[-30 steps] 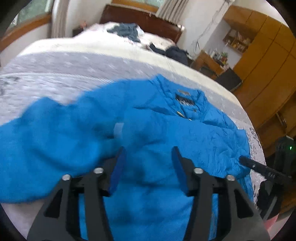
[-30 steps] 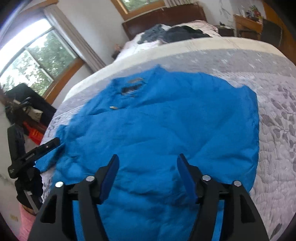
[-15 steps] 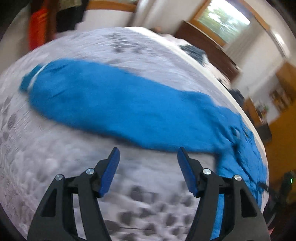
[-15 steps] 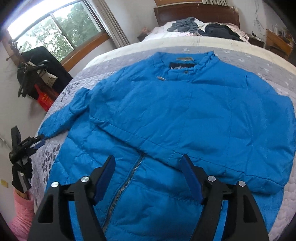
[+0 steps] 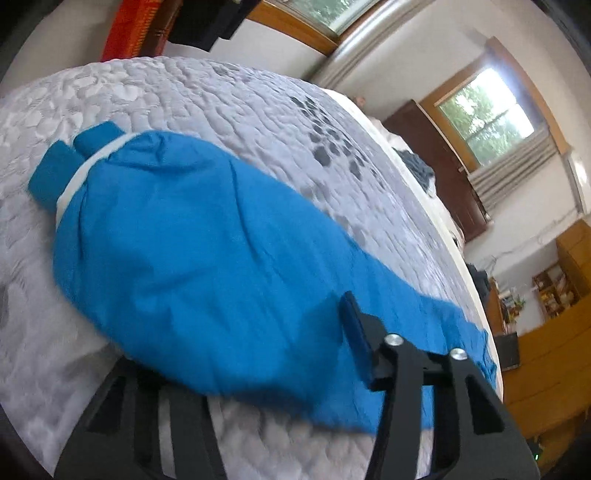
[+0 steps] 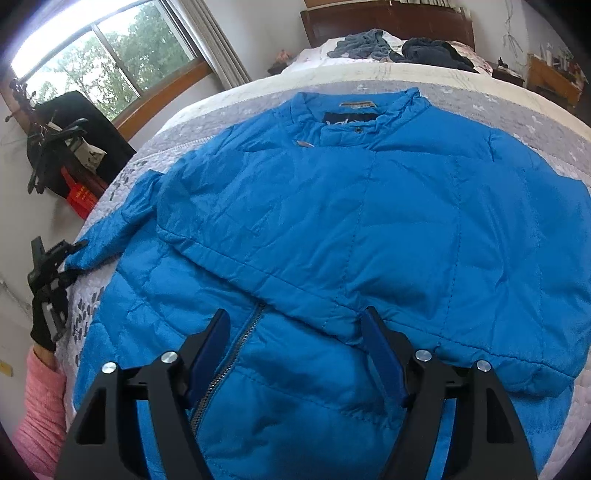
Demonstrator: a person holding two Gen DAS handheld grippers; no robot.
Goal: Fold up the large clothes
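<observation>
A large blue padded jacket (image 6: 369, 221) lies front up on the bed, collar toward the headboard. One sleeve is folded across its chest. The other sleeve (image 5: 192, 251) stretches out sideways on the grey quilt, cuff (image 5: 55, 173) at the far end. My left gripper (image 5: 236, 332) is open and low at this sleeve. One finger (image 5: 354, 332) shows on top of the cloth; the sleeve hides the other. In the right wrist view the left gripper (image 6: 48, 266) sits at the sleeve's end in a gloved hand. My right gripper (image 6: 295, 321) hangs open over the zipper (image 6: 229, 354), holding nothing.
The grey quilted bedspread (image 5: 258, 110) covers the bed. Loose dark clothes (image 6: 399, 48) lie by the wooden headboard (image 6: 388, 18). A black rack with hangers (image 6: 62, 140) and a red box stand by the window on the left. Wooden cabinets (image 5: 554, 332) line the far side.
My left gripper swung away from the jacket's body out to the spread sleeve and dropped down onto it. The right gripper drew back over the lower front and stayed open.
</observation>
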